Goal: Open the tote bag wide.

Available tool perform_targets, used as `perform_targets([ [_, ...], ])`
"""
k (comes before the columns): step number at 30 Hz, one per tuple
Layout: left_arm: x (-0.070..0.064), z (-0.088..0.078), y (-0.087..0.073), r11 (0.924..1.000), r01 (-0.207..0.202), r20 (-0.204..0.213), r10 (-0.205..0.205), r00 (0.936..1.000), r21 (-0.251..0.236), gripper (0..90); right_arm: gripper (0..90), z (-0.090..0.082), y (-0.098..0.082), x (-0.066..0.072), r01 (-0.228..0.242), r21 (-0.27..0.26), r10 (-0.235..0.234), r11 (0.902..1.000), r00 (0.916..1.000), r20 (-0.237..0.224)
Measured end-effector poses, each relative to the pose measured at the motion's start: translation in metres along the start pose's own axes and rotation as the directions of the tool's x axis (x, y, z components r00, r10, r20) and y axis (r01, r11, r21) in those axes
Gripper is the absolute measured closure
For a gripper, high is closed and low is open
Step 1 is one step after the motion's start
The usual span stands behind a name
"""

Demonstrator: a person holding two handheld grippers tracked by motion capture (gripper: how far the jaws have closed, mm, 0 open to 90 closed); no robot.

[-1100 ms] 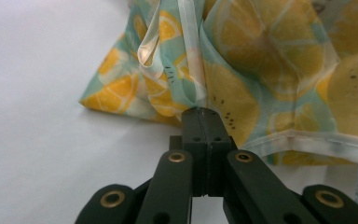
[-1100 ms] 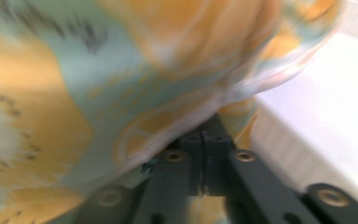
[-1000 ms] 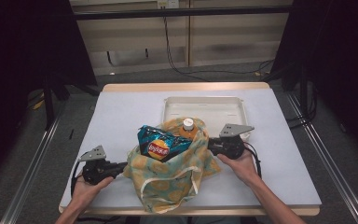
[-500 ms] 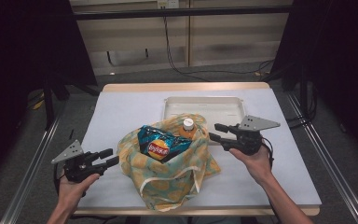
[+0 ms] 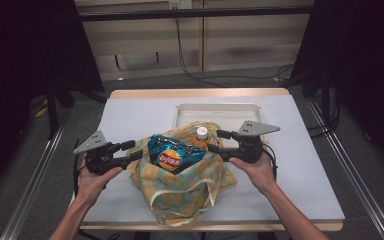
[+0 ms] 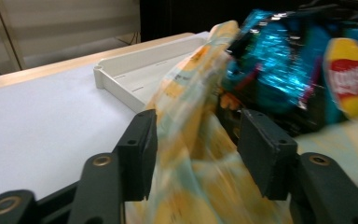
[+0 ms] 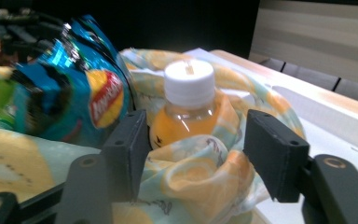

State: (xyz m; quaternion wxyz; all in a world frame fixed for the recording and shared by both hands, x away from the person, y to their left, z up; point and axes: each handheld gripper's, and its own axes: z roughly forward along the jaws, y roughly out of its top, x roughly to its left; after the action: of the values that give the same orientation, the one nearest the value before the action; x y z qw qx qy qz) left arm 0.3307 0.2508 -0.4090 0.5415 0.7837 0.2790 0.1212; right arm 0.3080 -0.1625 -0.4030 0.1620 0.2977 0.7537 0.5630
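A yellow patterned cloth bag (image 5: 180, 192) lies on the white table, with a blue chip bag (image 5: 172, 155) and an orange juice bottle (image 5: 201, 136) with a white cap in its mouth. My left gripper (image 5: 133, 150) is at the bag's left edge. In the left gripper view its jaws have just been opening and stand apart, with a fold of cloth (image 6: 191, 158) loose between them. My right gripper (image 5: 219, 141) is at the bag's right edge by the bottle (image 7: 189, 107). Its jaws have also just been opening, and bunched cloth (image 7: 200, 179) lies between them ungripped.
A shallow white tray (image 5: 220, 111) sits just behind the bag, toward the table's far side. White tabletop (image 5: 130, 117) spreads to the left and right of the bag. A dark floor and metal rails surround the table.
Both grippers have lifted a little and their jaws have spread apart. The left hand swung out to the left, then came back to the bag's edge. The bag has stayed in place.
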Motion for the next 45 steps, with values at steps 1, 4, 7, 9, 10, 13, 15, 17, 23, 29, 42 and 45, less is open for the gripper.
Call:
perform_targets([
  [1,0.003,0.006,0.0,1.0,-0.002,0.006,0.002,1.0,0.004,40.7,39.0,0.001,-0.002,-0.001,-0.005,0.005,0.005,1.0,1.0,0.002],
  [4,0.008,0.02,-0.001,0.9994,0.025,0.043,-0.026,0.9987,0.022,33.8,39.2,0.003,-0.009,-0.004,-0.028,0.02,0.028,0.9994,0.9996,-0.003],
  [7,0.009,0.032,-0.005,0.9963,0.005,0.038,-0.008,0.9993,0.086,35.1,50.8,0.005,-0.014,-0.003,-0.025,0.045,0.027,0.9987,0.9993,-0.025],
  [9,0.009,0.035,-0.008,0.9965,0.005,0.06,-0.01,0.9982,0.084,52.1,59.9,0.004,-0.016,-0.001,-0.007,0.056,0.009,0.9984,0.9997,-0.025],
  [10,0.01,0.036,-0.009,0.9967,0.003,0.072,-0.009,0.9974,0.081,61.6,66.4,0.004,-0.016,0.0,-0.006,0.056,0.008,0.9984,0.9997,-0.024],
  [13,0.012,0.035,-0.008,0.9966,0.013,0.055,-0.017,0.9983,0.082,87.3,83.6,-0.004,-0.015,-0.002,-0.005,0.043,0.006,0.9991,0.9994,-0.034],
  [15,0.015,0.034,-0.009,0.9968,0.039,0.045,-0.042,0.9981,0.069,89.6,87.3,-0.011,-0.016,-0.005,-0.01,0.031,0.011,0.9995,0.9995,-0.031],
  [17,0.019,0.033,-0.012,0.9948,0.062,0.042,-0.066,0.997,0.081,89.9,89.4,-0.017,-0.019,-0.006,-0.004,0.031,0.004,0.9995,0.9999,-0.015],
  [23,0.025,0.041,-0.02,0.9826,0.117,0.006,-0.119,0.9929,0.144,90.0,89.9,-0.025,-0.027,-0.005,0.009,0.043,-0.009,0.999,0.9999,0.008],
  [29,0.02,0.04,-0.033,0.9726,0.097,0.012,-0.102,0.9947,0.211,90.0,89.4,-0.016,-0.041,-0.005,-0.004,0.077,0.003,0.997,1.0,0.006],
  [42,0.011,0.027,-0.055,0.9595,0.083,0.039,-0.097,0.9945,0.269,90.0,89.5,-0.006,-0.064,0.001,0.008,0.176,-0.008,0.9844,1.0,-0.001],
  [45,0.011,0.029,-0.057,0.9586,0.082,0.035,-0.095,0.9949,0.273,90.0,89.5,-0.003,-0.067,0.0,0.014,0.191,-0.015,0.9815,0.9999,0.002],
])
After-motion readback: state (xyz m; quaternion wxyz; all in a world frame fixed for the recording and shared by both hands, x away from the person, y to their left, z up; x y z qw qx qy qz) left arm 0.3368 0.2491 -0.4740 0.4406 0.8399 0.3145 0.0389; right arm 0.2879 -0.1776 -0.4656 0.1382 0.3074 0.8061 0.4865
